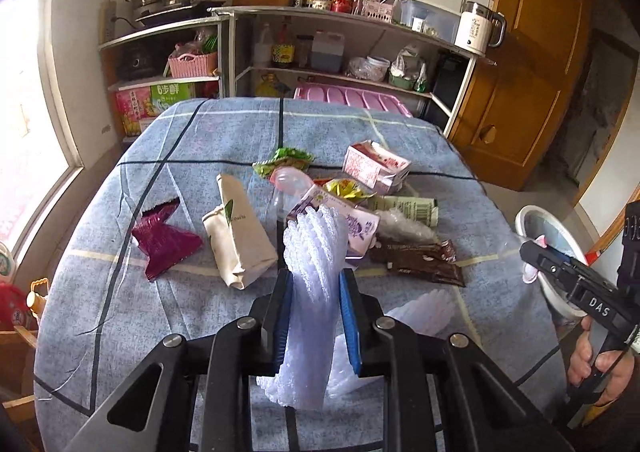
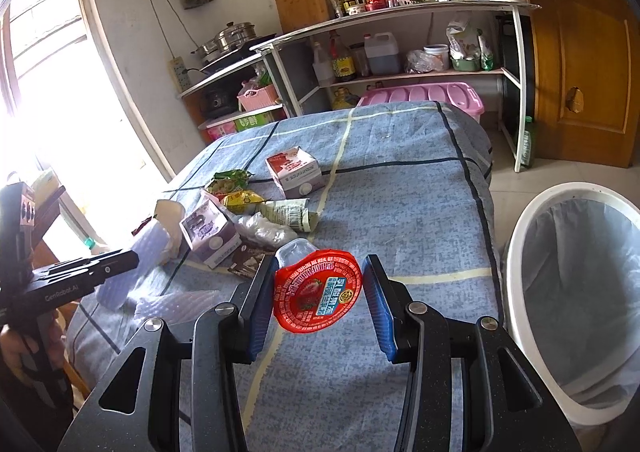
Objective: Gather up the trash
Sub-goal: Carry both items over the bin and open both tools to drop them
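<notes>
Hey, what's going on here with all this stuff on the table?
A person is clearing trash off a table covered with a blue cloth, with a gripper in each hand. The left gripper is shut on a piece of white foam netting. The right gripper has a red-lidded jelly cup between its pads. Cartons and wrappers lie on the cloth, and a white trash bin stands beside the table.
</notes>
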The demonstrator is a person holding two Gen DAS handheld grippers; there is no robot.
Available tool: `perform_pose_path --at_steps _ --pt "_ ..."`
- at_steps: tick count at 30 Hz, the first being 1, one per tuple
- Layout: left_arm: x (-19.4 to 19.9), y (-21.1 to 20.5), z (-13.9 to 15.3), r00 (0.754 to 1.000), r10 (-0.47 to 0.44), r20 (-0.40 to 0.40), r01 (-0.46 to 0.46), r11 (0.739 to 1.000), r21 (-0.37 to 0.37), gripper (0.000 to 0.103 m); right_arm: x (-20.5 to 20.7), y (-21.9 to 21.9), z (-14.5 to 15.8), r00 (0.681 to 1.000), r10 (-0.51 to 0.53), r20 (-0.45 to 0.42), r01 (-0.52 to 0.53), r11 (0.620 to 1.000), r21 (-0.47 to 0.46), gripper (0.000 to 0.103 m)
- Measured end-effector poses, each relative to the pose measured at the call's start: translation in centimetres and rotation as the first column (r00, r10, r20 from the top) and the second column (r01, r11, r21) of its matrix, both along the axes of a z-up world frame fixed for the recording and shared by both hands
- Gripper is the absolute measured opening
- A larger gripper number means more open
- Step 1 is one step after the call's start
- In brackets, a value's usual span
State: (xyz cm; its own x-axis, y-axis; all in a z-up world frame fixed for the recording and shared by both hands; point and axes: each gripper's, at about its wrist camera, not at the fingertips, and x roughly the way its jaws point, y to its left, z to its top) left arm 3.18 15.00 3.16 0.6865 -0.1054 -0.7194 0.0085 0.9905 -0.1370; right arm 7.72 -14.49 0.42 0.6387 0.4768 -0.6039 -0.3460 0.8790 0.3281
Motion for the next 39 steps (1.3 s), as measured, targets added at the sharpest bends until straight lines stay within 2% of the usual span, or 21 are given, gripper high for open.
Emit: perform_pose_path --at_steps 4,10,14,19,28,31,35,39 --pt "0.2 -2.1 1.5 0.998 -0.049 0.033 0.05 0.998 -0.026 0.024 -0.2 -1.0 0.8 1.0 -0.018 0.017 0.018 1.0 0.017 0.044" --pt "2.1 -7.2 2.0 0.985 -0.164 0.054 0.168 0.982 -0.084 0.024 -0.8 -3.8 2.1 0.996 -0.08 0.047 0.079 0.997 0.018 0.044" --pt "3.3 -11.8 2.0 0.964 -0.258 0.069 0.265 0.958 -0.109 0.024 -0.8 -6.8 2.8 0.985 -0.161 0.061 0.161 0.987 0.009 0.044" --pt "4.7 -17.9 1.4 0.924 -0.377 0.061 0.382 0.915 -0.133 0.024 -0.9 -11.2 3.2 0.961 -0.268 0.066 0.268 0.963 0.005 0.044" --pt "7.0 -26.5 -0.7 0.861 -0.509 0.013 0.502 0.845 -0.185 0.024 -0.3 -18.0 1.2 0.91 -0.415 0.004 0.414 0.908 -0.059 0.045" --pt "7.6 -28.7 -1.4 0.853 -0.522 -0.007 0.513 0.841 -0.173 0.024 0.2 -19.3 0.3 0.899 -0.437 -0.021 0.434 0.897 -0.087 0.045" --pt "7.9 -30.8 -2.2 0.83 -0.558 -0.028 0.545 0.82 -0.174 0.024 0.6 -20.6 -0.9 0.888 -0.457 -0.046 0.45 0.885 -0.117 0.045" --pt "8.3 -32.2 -3.1 0.825 -0.563 -0.055 0.55 0.821 -0.154 0.025 0.8 -21.5 -1.8 0.883 -0.464 -0.074 0.452 0.882 -0.13 0.045"
